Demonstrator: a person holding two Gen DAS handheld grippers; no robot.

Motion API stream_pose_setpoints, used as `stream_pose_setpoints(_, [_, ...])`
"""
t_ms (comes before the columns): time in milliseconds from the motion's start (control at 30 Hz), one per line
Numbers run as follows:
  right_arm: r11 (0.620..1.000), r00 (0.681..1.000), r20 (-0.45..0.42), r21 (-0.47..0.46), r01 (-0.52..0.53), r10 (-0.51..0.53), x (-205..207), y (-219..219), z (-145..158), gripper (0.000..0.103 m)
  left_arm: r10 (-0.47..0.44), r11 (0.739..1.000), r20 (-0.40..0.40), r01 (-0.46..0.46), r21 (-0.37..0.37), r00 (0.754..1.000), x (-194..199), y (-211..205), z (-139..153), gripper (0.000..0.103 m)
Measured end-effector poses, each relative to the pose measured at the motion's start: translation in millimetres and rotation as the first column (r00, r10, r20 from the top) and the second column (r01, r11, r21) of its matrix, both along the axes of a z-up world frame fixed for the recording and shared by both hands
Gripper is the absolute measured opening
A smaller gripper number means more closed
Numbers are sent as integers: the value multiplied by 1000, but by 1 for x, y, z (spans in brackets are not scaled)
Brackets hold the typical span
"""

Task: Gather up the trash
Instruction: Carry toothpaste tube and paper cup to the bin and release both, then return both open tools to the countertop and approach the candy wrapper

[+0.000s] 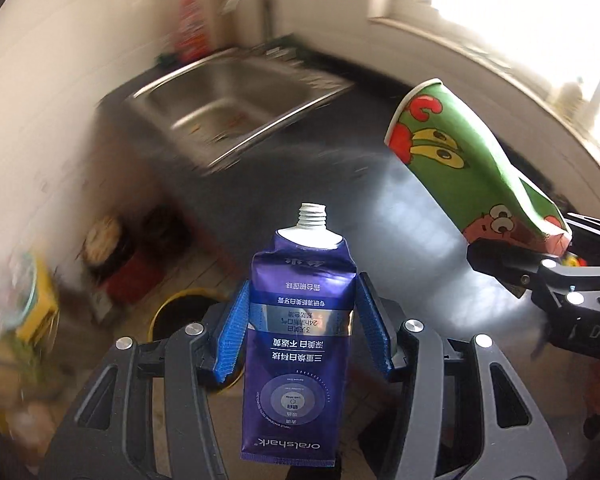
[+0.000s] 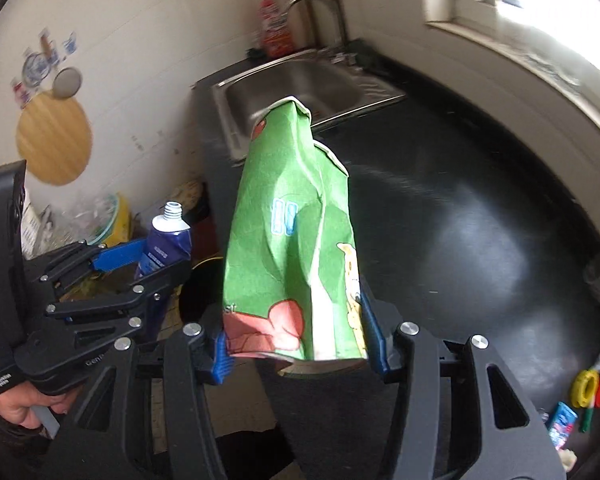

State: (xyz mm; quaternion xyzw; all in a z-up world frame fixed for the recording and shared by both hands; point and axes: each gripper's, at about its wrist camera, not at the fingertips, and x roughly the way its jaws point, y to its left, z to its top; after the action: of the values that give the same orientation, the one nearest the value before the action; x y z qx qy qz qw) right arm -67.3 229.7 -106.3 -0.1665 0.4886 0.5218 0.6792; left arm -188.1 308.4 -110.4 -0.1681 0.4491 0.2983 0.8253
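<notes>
Trash in both grippers, bin below.

Tube [image 1: 298, 344], capless and squashed flat, stands nozzle-up with the left gripper [image 1: 300, 332] clamped on its sides, blue pads pressing its middle so it cannot slip. The right gripper [image 2: 296, 354] is likewise clamped on the crushed cup [image 2: 292, 248], pinched at its base, mouth pointing away. Under and between them sits a yellow-rimmed bin [image 1: 180, 312], likely where both pieces are bound, though blur leaves that unsure. Beyond lies the dark counter [image 2: 460, 240], then the steel sink [image 1: 228, 100] and faucet [image 2: 312, 4] by the wall.
</notes>
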Motion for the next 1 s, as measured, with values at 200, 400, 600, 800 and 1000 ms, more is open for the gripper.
stream_pose_setpoints(200, [977,974,-87,-39,-212,208,-84,93,-53,51,209,975,-76,-213,-56,975,-105,57,-68,51])
stream_pose_setpoints(400, [943,948,-126,-130,-307,292,-136,173,-125,52,295,945,-94,-305,-119,951,-156,103,-139,52])
stream_pose_setpoints(600, [920,944,-140,-218,-325,300,-148,228,-181,52,321,924,-77,-330,-192,944,-168,141,-198,52])
stream_pose_setpoints(800, [916,944,-142,-235,-324,298,-152,252,-199,59,331,916,-55,-335,-223,942,-164,162,-224,57])
stream_pose_setpoints(1000, [934,953,-117,-195,-299,281,-140,238,-173,78,371,904,-52,-374,-209,927,-175,168,-221,87])
